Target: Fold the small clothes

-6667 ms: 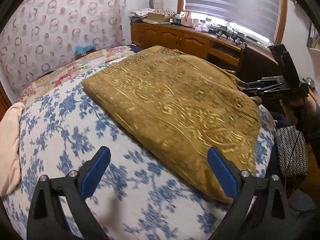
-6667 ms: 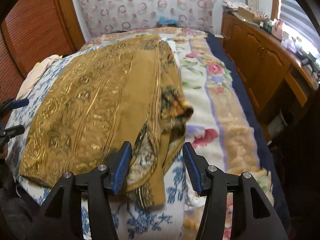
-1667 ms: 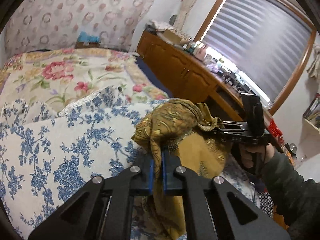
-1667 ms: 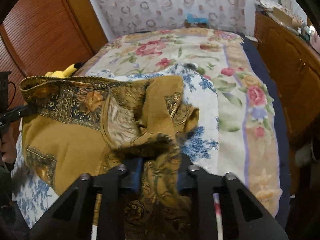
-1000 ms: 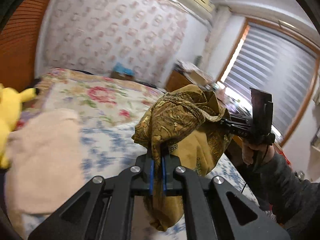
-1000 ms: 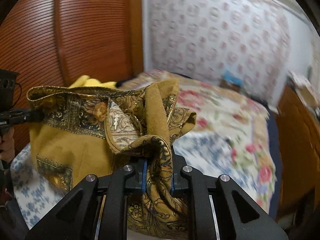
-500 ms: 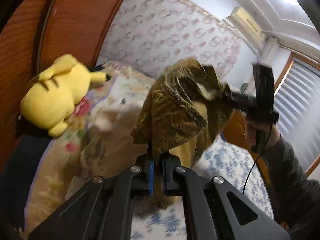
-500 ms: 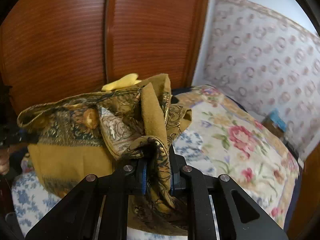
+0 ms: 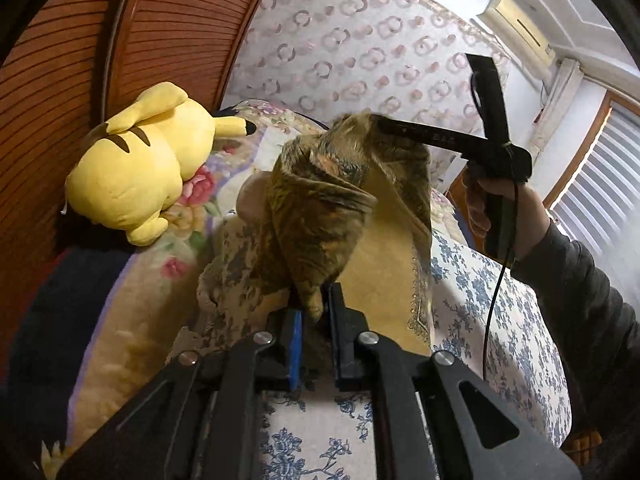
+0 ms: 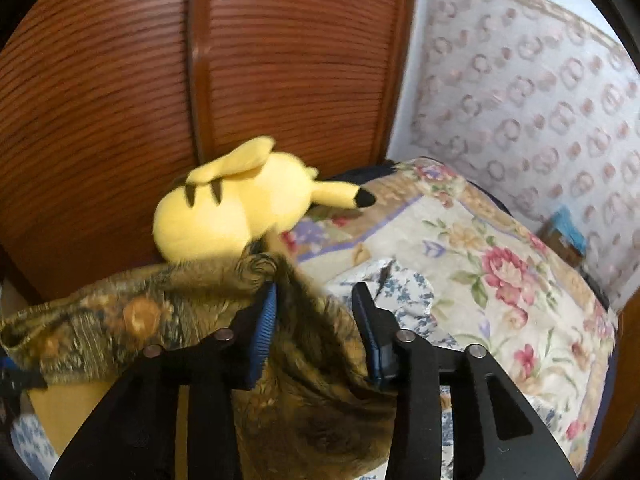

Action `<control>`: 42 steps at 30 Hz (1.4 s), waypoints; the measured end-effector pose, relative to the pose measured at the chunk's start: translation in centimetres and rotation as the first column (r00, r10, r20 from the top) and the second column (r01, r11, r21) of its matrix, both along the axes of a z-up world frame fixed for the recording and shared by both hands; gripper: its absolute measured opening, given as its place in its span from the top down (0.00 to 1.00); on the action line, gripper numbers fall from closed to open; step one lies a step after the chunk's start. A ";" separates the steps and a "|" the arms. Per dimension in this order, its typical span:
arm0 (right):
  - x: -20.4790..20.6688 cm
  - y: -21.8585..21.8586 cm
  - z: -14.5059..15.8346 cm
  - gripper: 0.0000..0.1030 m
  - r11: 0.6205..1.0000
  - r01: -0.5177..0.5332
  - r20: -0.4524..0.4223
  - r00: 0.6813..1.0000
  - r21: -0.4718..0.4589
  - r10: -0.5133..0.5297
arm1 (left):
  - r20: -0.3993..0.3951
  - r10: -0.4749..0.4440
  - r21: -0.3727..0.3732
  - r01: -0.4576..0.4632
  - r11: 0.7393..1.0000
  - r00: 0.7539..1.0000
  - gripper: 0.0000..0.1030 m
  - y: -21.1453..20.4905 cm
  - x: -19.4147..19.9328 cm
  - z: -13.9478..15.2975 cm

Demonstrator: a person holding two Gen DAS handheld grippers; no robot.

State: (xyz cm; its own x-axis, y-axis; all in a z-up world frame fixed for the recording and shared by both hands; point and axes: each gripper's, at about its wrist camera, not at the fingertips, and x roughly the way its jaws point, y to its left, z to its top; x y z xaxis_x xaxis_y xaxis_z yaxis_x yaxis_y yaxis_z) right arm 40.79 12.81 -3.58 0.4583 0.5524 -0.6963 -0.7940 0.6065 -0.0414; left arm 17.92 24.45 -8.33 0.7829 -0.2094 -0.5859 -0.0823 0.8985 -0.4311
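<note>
The gold patterned cloth [image 9: 320, 216] is hung in the air over the near left part of the bed [image 9: 492, 304], close to a yellow plush toy [image 9: 140, 164] that lies against the wooden slatted door [image 10: 200, 80].

The left claw [image 9: 313, 316] stands narrow and its jaws are opening; a tip of the cloth is seen between them, though whether the pads press it cannot be told. The right claw [image 10: 314, 320], held in a hand [image 9: 500, 208] with a dark sleeve [image 9: 576, 300], is parted wider and its jaws are also opening. In the right wrist view the cloth is draped over its left finger [image 10: 264, 320] and sags through the gap, with the right finger clear of it.

The step in hand is judged to be the laying down of the folded cloth. It would be done well if both corners were let go together and low over the bed, so that the layers are dropped flat and not slid apart. The cloth should be kept clear of the plush toy. Both claws should be drawn back along the line of their fingers, so that no edge is snagged and dragged open. The fabric is judged limp and slippery, so a crooked release is the main risk.
</note>
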 end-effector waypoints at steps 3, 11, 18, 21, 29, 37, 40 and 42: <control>-0.5 -1.2 0.9 0.55 0.998 0.040 0.041 0.998 0.041 -0.041 | 0.018 0.020 0.020 -0.020 1.000 1.000 0.81 0.4 -0.7 0.8; -2.3 -2.8 -1.3 0.46 1.000 -0.020 -0.065 0.998 0.024 0.021 | 0.083 0.006 0.154 -0.019 0.988 0.997 0.49 -0.8 0.4 3.2; -0.8 -3.4 -5.3 0.41 1.000 0.015 -0.156 0.988 0.004 -0.014 | 0.046 -0.039 0.195 0.029 0.980 0.998 0.42 -2.8 2.9 2.7; -0.9 -3.8 -5.4 0.40 0.999 0.030 -0.163 0.986 0.019 -0.026 | 0.041 -0.050 0.212 0.040 0.977 0.998 0.42 -3.7 3.2 2.7; -4.5 -7.7 -2.4 0.39 0.994 0.098 -0.138 0.986 0.045 -0.091 | 0.056 -0.060 0.266 0.043 0.963 0.997 0.41 -6.6 2.9 4.3; -11.5 -15.3 1.7 0.36 0.978 0.180 -0.057 0.983 0.105 -0.175 | 0.071 -0.105 0.313 0.078 0.947 0.992 0.41 -10.9 1.7 5.9; -14.0 -18.1 3.0 0.33 0.967 0.219 -0.039 0.976 0.127 -0.216 | 0.079 -0.117 0.331 0.085 0.940 0.990 0.41 -12.7 1.0 6.4; -15.4 -19.7 3.6 0.31 0.961 0.241 -0.030 0.970 0.139 -0.239 | 0.088 -0.120 0.343 0.083 0.936 0.989 0.41 -13.7 0.5 6.7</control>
State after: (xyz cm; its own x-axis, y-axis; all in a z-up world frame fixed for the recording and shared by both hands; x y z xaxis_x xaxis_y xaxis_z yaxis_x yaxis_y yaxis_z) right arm 25.34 -6.92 0.06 0.5809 0.5198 -0.6264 -0.6242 0.7784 0.0671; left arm 18.42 10.71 -1.64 0.8288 -0.0954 -0.5513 0.0462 0.9937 -0.1026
